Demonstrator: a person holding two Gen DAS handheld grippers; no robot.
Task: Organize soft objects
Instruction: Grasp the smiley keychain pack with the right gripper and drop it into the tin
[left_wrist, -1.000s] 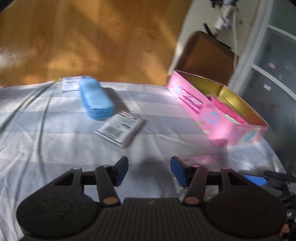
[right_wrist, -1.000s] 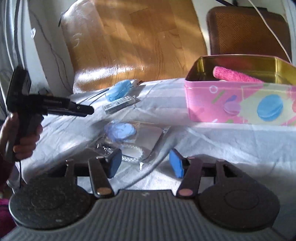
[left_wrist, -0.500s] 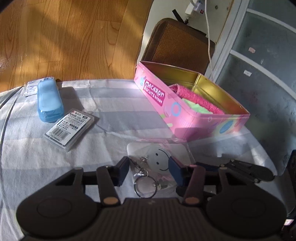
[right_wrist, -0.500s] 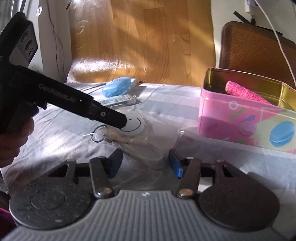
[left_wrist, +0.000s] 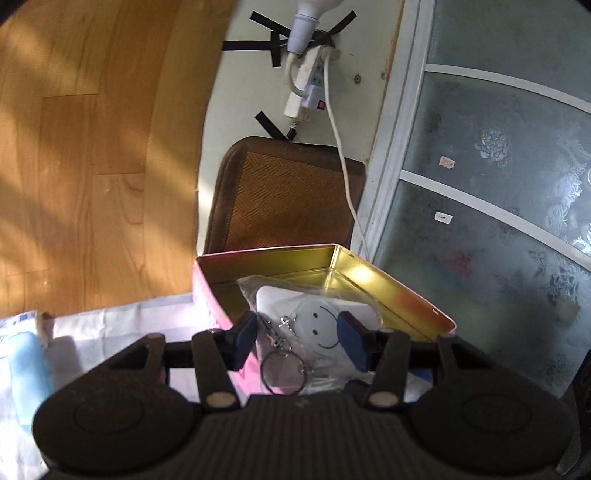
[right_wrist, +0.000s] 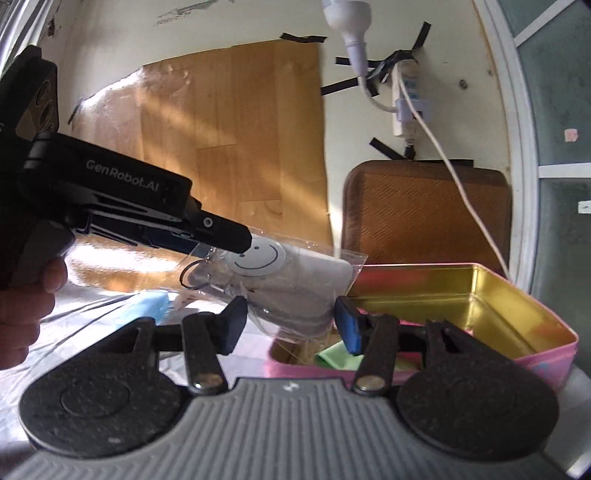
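Right wrist view: clear plastic pouch with white smiley-face keychain has been lifted off the striped cloth, now clamped in left gripper over near corner of pink tin. Release pending. Right gripper jaws apart, empty.

The words "GenRobot.AI" are showing in pale letters on the black side of the left gripper, seen from the right wrist view. A drawn smiley face is showing on the round white keychain disc inside its clear bag. No other writing is reading clearly
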